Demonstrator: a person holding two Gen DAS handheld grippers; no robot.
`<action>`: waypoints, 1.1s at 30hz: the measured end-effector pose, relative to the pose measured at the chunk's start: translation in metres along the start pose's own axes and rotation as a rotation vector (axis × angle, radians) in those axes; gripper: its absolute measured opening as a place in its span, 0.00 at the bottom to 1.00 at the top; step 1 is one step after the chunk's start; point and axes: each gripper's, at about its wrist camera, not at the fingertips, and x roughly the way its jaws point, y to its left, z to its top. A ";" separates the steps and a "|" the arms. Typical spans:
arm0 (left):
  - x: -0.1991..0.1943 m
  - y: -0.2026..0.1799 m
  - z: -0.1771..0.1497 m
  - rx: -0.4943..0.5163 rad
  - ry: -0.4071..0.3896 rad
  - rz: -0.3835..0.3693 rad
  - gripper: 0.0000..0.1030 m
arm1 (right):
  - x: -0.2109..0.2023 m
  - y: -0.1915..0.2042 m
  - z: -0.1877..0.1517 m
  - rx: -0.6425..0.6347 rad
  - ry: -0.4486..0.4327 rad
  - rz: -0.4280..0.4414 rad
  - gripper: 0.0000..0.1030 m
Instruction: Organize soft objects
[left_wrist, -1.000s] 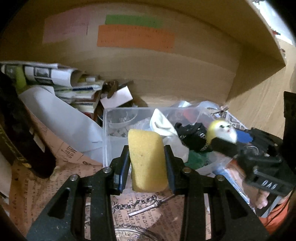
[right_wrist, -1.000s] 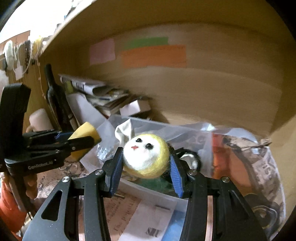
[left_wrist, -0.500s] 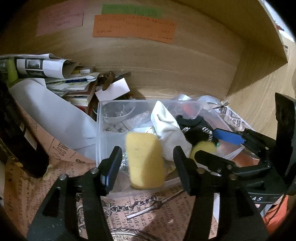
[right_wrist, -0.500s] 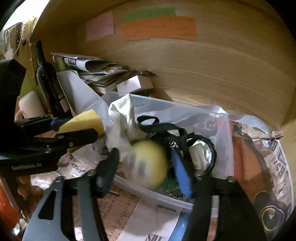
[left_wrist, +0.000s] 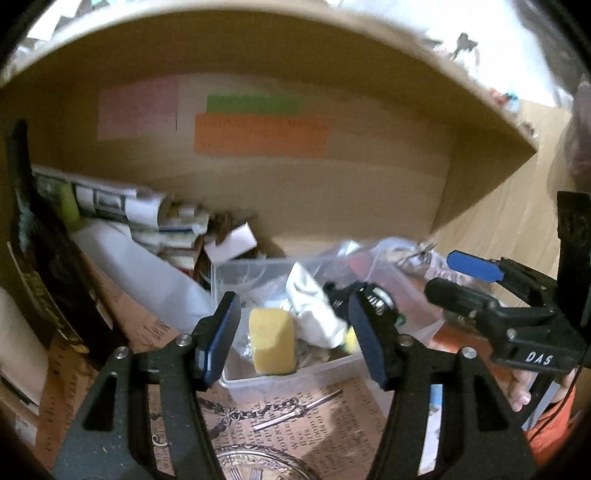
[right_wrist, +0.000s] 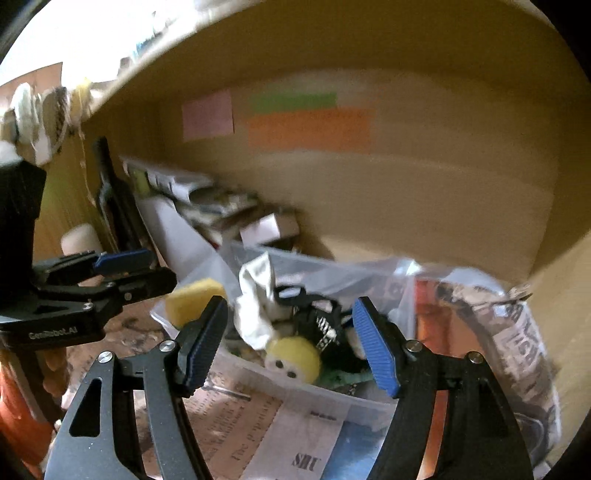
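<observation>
Left gripper (left_wrist: 293, 341): standing released, jaws spread wide and gripping nothing, hovering just near of the clear bin
Right gripper (right_wrist: 291, 347): standing released as well, blue pads wide apart, nothing between them, hanging over the near edge of the bin
Yellow sponge (left_wrist: 272, 341): lying inside the clear plastic bin (left_wrist: 258, 376) at its near left corner, leaning upright against the near wall; in the right wrist view it is showing at the bin's left end (right_wrist: 194, 301)
Yellow felt ball (right_wrist: 294, 357): sitting in the bin against the near wall, white face with two dark eyes turned downward; in the left wrist view only a sliver is peeking past the right finger
White cloth (left_wrist: 314, 312): lying crumpled in the bin between sponge and ball, touching both
Black straps (right_wrist: 321, 317): lying tangled in the bin, right of the cloth
Paper stack (left_wrist: 147, 214): piling up far left of the bin
Coloured notes (left_wrist: 258, 129): sticking on the far wooden wall, blurred, text unreadable
Printed paper (right_wrist: 280, 435): covering the surface under the bin
</observation>
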 end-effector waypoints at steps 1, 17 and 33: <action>-0.006 -0.002 0.001 0.004 -0.016 -0.001 0.62 | -0.008 0.001 0.002 0.007 -0.015 -0.018 0.65; -0.096 -0.038 0.005 0.059 -0.241 0.018 0.94 | -0.096 0.020 0.011 0.008 -0.226 -0.067 0.87; -0.126 -0.049 -0.002 0.058 -0.288 0.017 0.99 | -0.125 0.031 0.003 0.019 -0.278 -0.068 1.00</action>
